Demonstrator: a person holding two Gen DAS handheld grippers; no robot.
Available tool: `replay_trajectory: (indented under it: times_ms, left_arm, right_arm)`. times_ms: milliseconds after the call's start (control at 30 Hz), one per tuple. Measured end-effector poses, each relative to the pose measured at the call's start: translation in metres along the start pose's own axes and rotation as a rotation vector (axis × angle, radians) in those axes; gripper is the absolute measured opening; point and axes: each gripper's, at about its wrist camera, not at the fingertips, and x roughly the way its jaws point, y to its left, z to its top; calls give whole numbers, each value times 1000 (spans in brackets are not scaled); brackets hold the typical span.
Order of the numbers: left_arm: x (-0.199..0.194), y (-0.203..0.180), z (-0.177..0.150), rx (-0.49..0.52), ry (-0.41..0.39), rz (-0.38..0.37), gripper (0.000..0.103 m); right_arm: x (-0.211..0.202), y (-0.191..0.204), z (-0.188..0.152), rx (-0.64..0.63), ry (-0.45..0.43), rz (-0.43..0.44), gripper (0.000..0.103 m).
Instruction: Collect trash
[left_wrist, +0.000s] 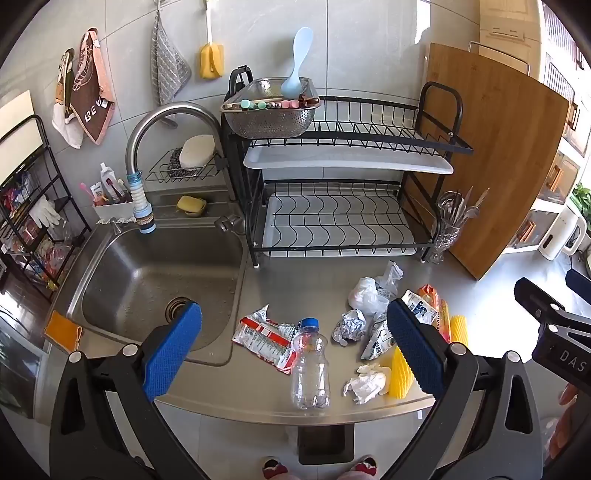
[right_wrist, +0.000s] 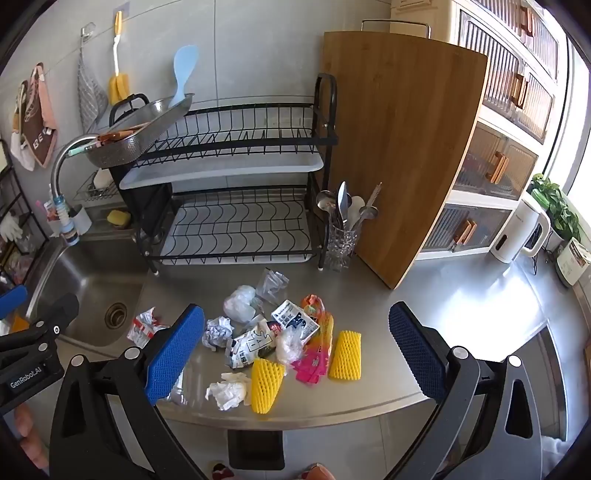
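The left gripper (left_wrist: 293, 341) hangs over the front edge of the steel counter (left_wrist: 258, 391) with its blue pads spread wide and nothing between them. Straight ahead of it, an empty plastic bottle (left_wrist: 309, 363) with a blue cap lies close to the front edge, base toward the edge. Touching the bottle's neck on the sink side is a flattened red-and-white wrapper (left_wrist: 264, 338). Beyond the bottle sits a crumpled foil ball (left_wrist: 349, 325), and behind that a white plastic bag (left_wrist: 364, 293).

The right gripper (right_wrist: 297, 349) is likewise spread apart and holds nothing, poised above the same front edge. Between its pads lies the main heap of trash. Nearest the edge are a crumpled white tissue (right_wrist: 227, 389) and, touching it, a yellow foam net sleeve (right_wrist: 266, 386). A second yellow foam sleeve (right_wrist: 345, 354) lies just beside a pink and orange wrapper (right_wrist: 314, 356). Farther in are a squashed milk carton (right_wrist: 295, 321), a white printed pouch (right_wrist: 249, 347) and a clear crumpled bag (right_wrist: 273, 284).

Toward the back edge of the counter stands a black two-tier dish rack (right_wrist: 236, 184) with a metal colander (right_wrist: 136, 144) on its upper level. A glass cutlery holder (right_wrist: 340, 240) stands at the rack's corner, and a wooden cutting board (right_wrist: 402, 147) leans upright just beside it. The sink (left_wrist: 155, 280) occupies the counter's left end, under a curved faucet (left_wrist: 147, 147).
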Motion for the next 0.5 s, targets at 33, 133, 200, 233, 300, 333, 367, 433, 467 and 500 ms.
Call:
replay_trajectory:
  times_ms: [33, 133, 200, 233, 300, 333, 367, 433, 467, 500]
  left_arm:
    - [0, 0, 0, 0, 2, 2, 95]
    - [-1, 1, -1, -1, 2, -2, 95]
    - [-2, 2, -1, -1, 1, -1, 95]
    - [-3, 2, -2, -2, 1, -3, 95]
    - [-4, 4, -2, -5, 2, -4, 95]
    - [-4, 2, 2, -4, 3, -4, 95]
    - [-4, 2, 3, -4, 3, -5, 95]
    - [-4, 3, 3, 2, 3, -9, 95]
    - [-4, 3, 3, 3, 3, -8, 95]
    - [-4, 4, 4, 4, 3, -8, 95]
  right_arm:
    - [0, 0, 0, 0, 1, -1, 100]
    - [2, -1, -1, 0, 16, -1, 100]
    - [3, -1, -1, -1, 19, -2, 100]
    - [-2, 1, 1, -1, 19, -3, 100]
    - [-1, 2, 0, -2, 15, -5, 100]
    - [-1, 3, 1, -1, 15, -6, 100]
    - [-1, 3, 2, 1, 15, -5, 100]
    - [-3, 1, 1, 3, 12, -5, 100]
    - [-3, 0, 1, 4, 11, -6, 100]
    - [-2, 0, -1, 8, 8, -4, 100]
